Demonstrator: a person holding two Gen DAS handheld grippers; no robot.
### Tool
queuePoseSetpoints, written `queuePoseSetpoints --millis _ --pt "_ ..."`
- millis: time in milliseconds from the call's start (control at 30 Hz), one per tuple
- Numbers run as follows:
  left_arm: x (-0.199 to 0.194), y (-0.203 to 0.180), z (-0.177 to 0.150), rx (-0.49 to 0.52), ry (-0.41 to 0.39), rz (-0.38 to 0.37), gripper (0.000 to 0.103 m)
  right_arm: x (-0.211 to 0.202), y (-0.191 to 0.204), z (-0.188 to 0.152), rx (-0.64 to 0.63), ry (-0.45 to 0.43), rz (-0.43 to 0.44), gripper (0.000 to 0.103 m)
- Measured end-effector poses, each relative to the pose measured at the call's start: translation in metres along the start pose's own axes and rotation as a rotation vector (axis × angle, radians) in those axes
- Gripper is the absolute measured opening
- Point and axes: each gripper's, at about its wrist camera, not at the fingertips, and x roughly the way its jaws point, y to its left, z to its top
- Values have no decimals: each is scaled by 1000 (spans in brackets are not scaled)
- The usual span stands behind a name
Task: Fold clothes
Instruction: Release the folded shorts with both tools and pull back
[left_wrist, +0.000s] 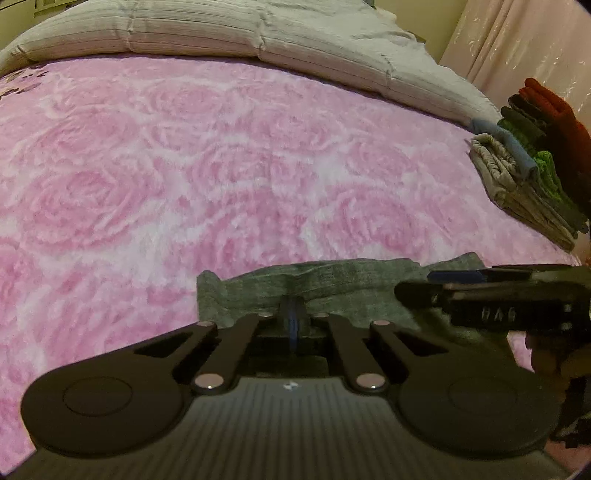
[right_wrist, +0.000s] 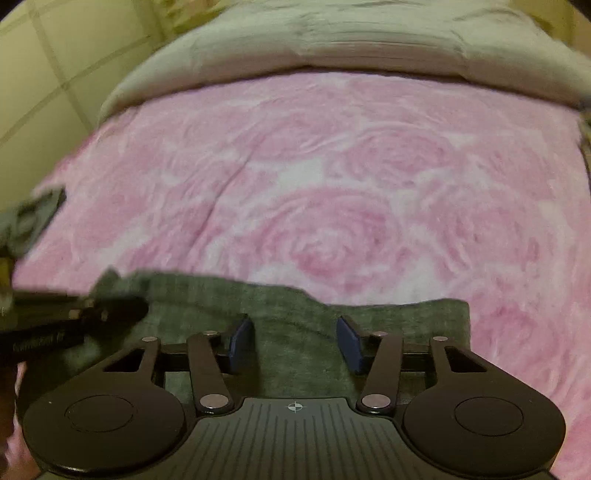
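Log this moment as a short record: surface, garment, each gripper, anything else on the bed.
surface: pink rose blanket on a bed
garment: grey cloth lying near the bed's front edge
left gripper: shut on grey cloth, pinching its near edge
right gripper: open, above the cloth, pads apart, gripping nothing
folded stack: right side of the bed, several pieces, red on top
duvet: grey, folded back at the far end
other: curtain to the right
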Motion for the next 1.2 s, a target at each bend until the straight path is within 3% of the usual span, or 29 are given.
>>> queuePoseSetpoints --millis 67,200,300,467,567,700,833,1000,1067,1200 --pt "-5 3 0 -18 -7 -4 3 -7 -6 2 53 0 -5 51" --pt "-30 15 2 -113 -48 64 4 -34 -9 0 84 -29 -52 51" --pt "-60 17 -2 -169 -54 59 3 -55 4 -2 56 -23 -19 51" --pt "-77 -12 -29 -76 33 29 5 -72 37 -33 -63 52 34 51" --pt "-60 -17 -52 -6 63 90 4 -57 48 -59 -134 130 -17 51" --pt "-63 -11 -45 -25 36 119 2 -70 54 -59 -128 104 5 51" --pt "-92 -18 -44 -29 7 115 2 -83 59 -60 -121 78 26 51" --pt "-104 -32 -61 -19 41 115 2 -98 67 -60 -114 47 54 51" --pt "-90 -28 -70 -35 80 136 2 -87 80 -64 -134 50 69 51" --pt "-81 -25 -72 -43 70 138 2 -49 93 -78 -161 106 52 51"
